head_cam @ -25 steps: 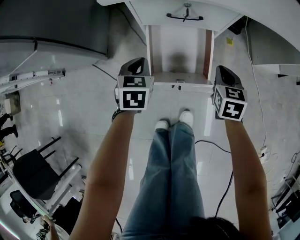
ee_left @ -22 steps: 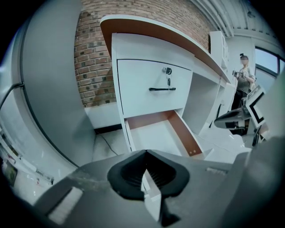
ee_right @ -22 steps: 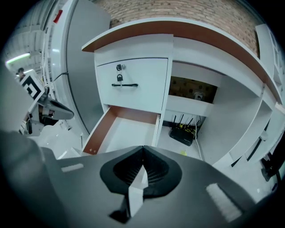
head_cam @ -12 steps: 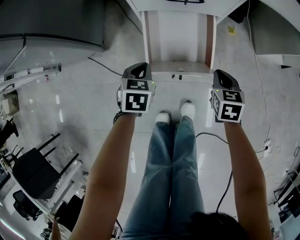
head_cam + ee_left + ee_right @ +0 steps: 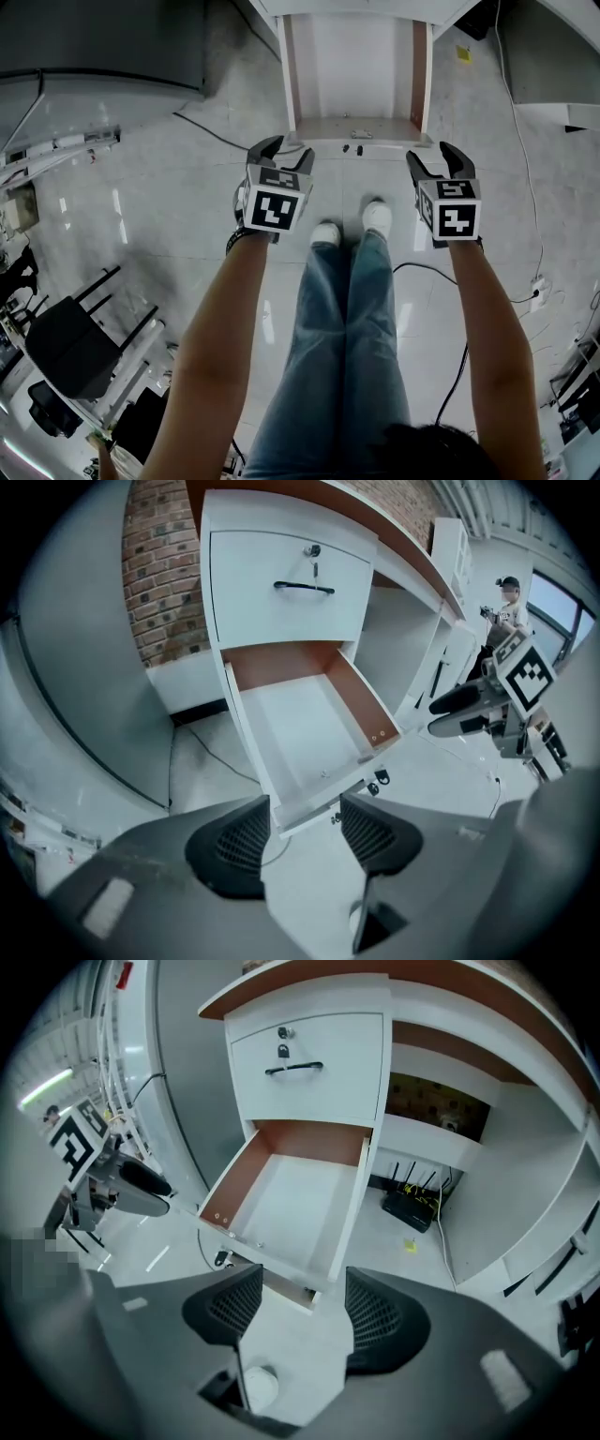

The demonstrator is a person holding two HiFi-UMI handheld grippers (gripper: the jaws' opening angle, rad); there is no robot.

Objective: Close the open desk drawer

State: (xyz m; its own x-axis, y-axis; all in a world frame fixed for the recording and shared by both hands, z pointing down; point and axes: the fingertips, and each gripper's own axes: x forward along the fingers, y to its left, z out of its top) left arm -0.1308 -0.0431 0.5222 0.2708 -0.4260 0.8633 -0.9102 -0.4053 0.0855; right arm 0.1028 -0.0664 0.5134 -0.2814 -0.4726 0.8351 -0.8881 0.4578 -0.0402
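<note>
Under the desk top, the boxy white drawer stands pulled out — smooth white bottom, rust-brown side walls. L gripper & R gripper hang near its front edge over glossy floor tile — both jaws opening wide, w/ nothing between the black cross-hatched pads.

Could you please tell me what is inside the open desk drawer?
The open drawer looks empty: bare white bottom, brown walls. The strip nearest its front is hidden.
</note>
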